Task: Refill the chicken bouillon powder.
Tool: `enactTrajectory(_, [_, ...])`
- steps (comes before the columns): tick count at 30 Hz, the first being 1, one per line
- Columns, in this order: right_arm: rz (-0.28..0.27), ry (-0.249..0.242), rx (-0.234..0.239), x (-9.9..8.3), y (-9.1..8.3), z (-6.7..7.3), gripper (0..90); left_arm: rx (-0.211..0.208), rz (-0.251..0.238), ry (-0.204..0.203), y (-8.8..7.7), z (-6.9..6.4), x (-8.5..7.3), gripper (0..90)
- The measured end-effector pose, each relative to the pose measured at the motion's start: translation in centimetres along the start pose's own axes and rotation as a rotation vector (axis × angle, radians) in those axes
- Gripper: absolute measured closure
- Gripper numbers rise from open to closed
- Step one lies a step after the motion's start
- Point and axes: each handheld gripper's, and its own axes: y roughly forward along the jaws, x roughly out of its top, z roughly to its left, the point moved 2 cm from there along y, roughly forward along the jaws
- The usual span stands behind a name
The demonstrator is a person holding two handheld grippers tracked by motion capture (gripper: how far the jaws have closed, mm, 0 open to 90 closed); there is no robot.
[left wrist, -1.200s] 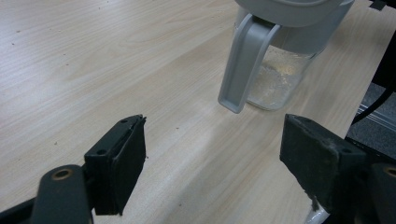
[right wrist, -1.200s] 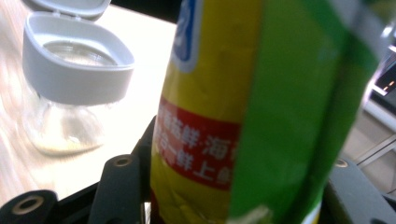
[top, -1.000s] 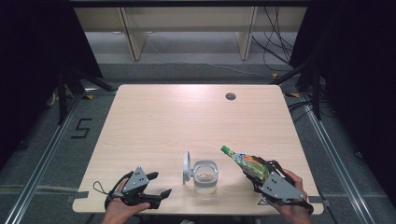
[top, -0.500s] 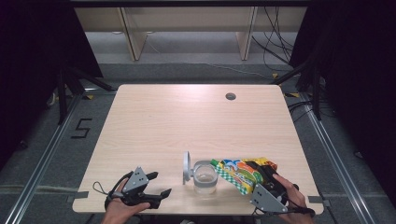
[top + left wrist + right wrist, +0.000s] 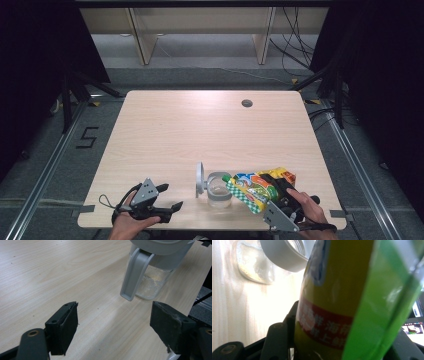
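A clear container with a grey rim stands near the table's front edge, its round lid flipped up on the left side. My right gripper is shut on a green and yellow snack bag, held tipped so that its checkered end reaches over the container's mouth. In the right gripper view the bag sits between the jaws of the right gripper, and the container's rim lies just beyond. My left gripper rests open on the table, left of the container. Its view shows the container's grey handle and crumbs on the bottom.
The wooden table has a small round cable hole at its far right. The table's front edge runs right under both hands. Cables and shelf legs stand on the floor beyond the table.
My right hand has swung the bag from pointing up and away to lying tipped over the container's mouth, moving slightly left. The left gripper has stayed where it was.
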Motion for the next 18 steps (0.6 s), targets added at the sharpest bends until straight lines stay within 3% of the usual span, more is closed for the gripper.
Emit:
enactTrajectory(3, [0.006, -0.009, 0.013, 0.00, 0.05, 0.10, 49.1, -0.006, -0.015, -0.022, 0.10, -0.20, 0.02, 21.8])
enactTrajectory(4, [0.035, -0.046, 0.023, 0.12, -0.03, 0.20, 49.1, -0.006, -0.014, -0.021, 0.10, -0.20, 0.02, 21.8])
enactTrajectory(8, [0.061, -0.046, 0.036, 0.14, -0.02, 0.36, 49.2, -0.004, -0.016, -0.023, 0.09, -0.19, 0.03, 21.8])
enactTrajectory(9, [0.064, -0.122, 0.033, 0.36, 0.06, -0.06, 49.2, -0.005, -0.016, -0.024, 0.09, -0.20, 0.02, 21.8])
enactTrajectory(11, [0.076, -0.110, 0.026, 0.28, 0.17, 0.15, 49.2, -0.004, -0.015, -0.023, 0.09, -0.19, 0.02, 21.8])
enactTrajectory(13, [0.081, -0.199, 0.024, 0.50, 0.41, -0.38, 49.3, -0.005, -0.015, -0.021, 0.07, -0.20, 0.01, 21.9])
enactTrajectory(15, [0.074, -0.211, 0.026, 0.60, 0.49, -0.47, 49.3, -0.002, -0.013, -0.020, 0.05, -0.19, 0.02, 21.8])
enactTrajectory(16, [0.091, -0.188, 0.022, 0.55, 0.47, -0.31, 49.4, 0.000, -0.013, -0.020, 0.05, -0.19, 0.03, 21.8])
enactTrajectory(17, [0.096, -0.245, 0.015, 0.75, 0.51, -0.58, 50.0, -0.005, -0.014, -0.021, 0.08, -0.19, 0.01, 21.8])
enactTrajectory(18, [0.093, -0.212, 0.018, 0.62, 0.61, -0.28, 50.3, -0.005, -0.013, -0.019, 0.07, -0.19, 0.01, 21.8])
